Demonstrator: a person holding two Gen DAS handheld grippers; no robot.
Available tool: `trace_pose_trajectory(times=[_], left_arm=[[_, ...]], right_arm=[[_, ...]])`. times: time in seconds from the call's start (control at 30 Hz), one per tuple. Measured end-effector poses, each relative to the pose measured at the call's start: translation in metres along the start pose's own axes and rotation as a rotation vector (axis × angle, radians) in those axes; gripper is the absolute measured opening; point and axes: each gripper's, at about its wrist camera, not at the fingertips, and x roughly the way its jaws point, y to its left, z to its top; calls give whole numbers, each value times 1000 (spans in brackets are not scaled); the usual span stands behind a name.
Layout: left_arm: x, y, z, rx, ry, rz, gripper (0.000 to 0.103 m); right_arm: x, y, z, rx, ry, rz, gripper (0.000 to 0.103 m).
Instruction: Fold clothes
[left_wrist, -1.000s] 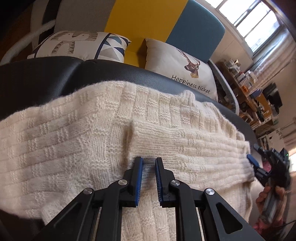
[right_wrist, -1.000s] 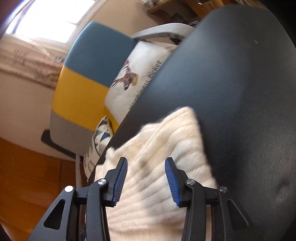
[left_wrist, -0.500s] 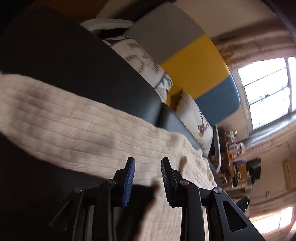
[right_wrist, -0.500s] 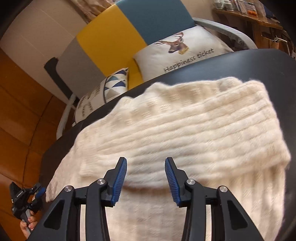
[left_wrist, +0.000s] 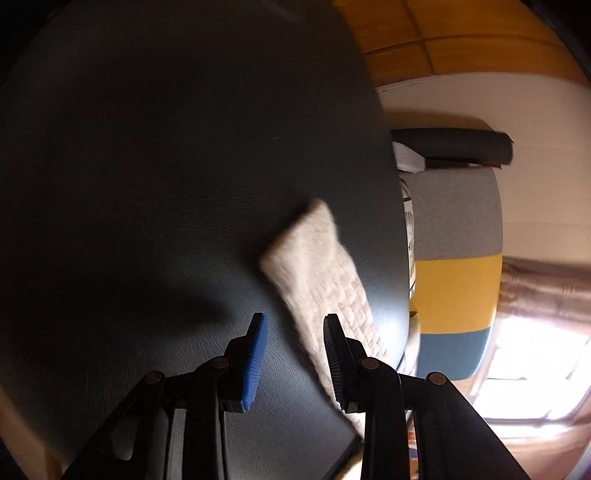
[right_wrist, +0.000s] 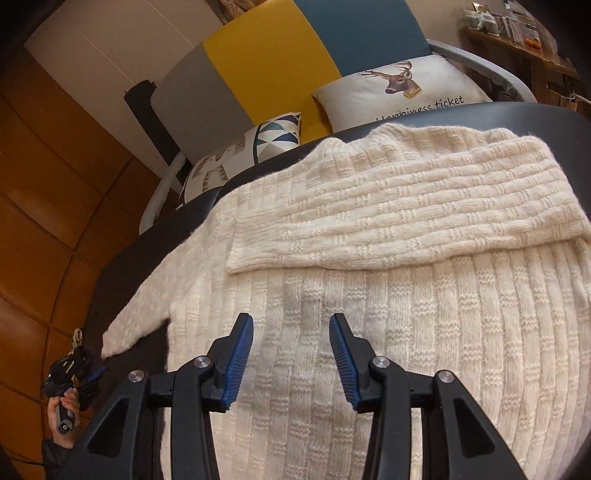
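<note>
A cream knit sweater (right_wrist: 388, 295) is laid flat on a black padded surface (left_wrist: 166, 166). One sleeve (right_wrist: 406, 214) is folded across the chest, ahead of the right gripper (right_wrist: 291, 365); the other sleeve (left_wrist: 321, 280) lies stretched out sideways, unfolded.

Right gripper: jaws apart, nothing between them, held over the sweater's body.

Left gripper (left_wrist: 293, 358): jaws apart after having just been opening; nothing is clamped. The outstretched sleeve runs just ahead of it and passes behind its right finger (left_wrist: 334, 362); the cuff lies further ahead. The view is blurred, so contact cannot be told.

Step judged in hand: second sleeve fold, approach to the cuff. Next move is judged to call for the left jaws to be brought over the cuff end, closed on it, and the sleeve carried across the chest.
</note>
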Motion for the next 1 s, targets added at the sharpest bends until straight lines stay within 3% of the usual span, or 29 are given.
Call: trace_pose_trajectory(times=[0.13, 0.3, 0.47, 0.7, 0.87, 1.0], left_arm=[[13, 7, 9, -66, -12, -62, 31], [26, 2, 16, -73, -33, -73, 32], [27, 11, 20, -176, -66, -103, 31], [34, 6, 15, -267, -121, -22, 7], [36, -14, 6, -198, -153, -49, 5], [42, -56, -8, -88, -116, -122, 5]], right_arm=[[-2, 1, -6, -10, 10, -15, 43], [-2, -8, -11, 15, 10, -31, 43], [4, -16, -15, 31, 28, -51, 43], [7, -28, -25, 49, 54, -54, 43], [0, -43, -28, 63, 46, -73, 43], [-6, -59, -27, 111, 32, -74, 43]])
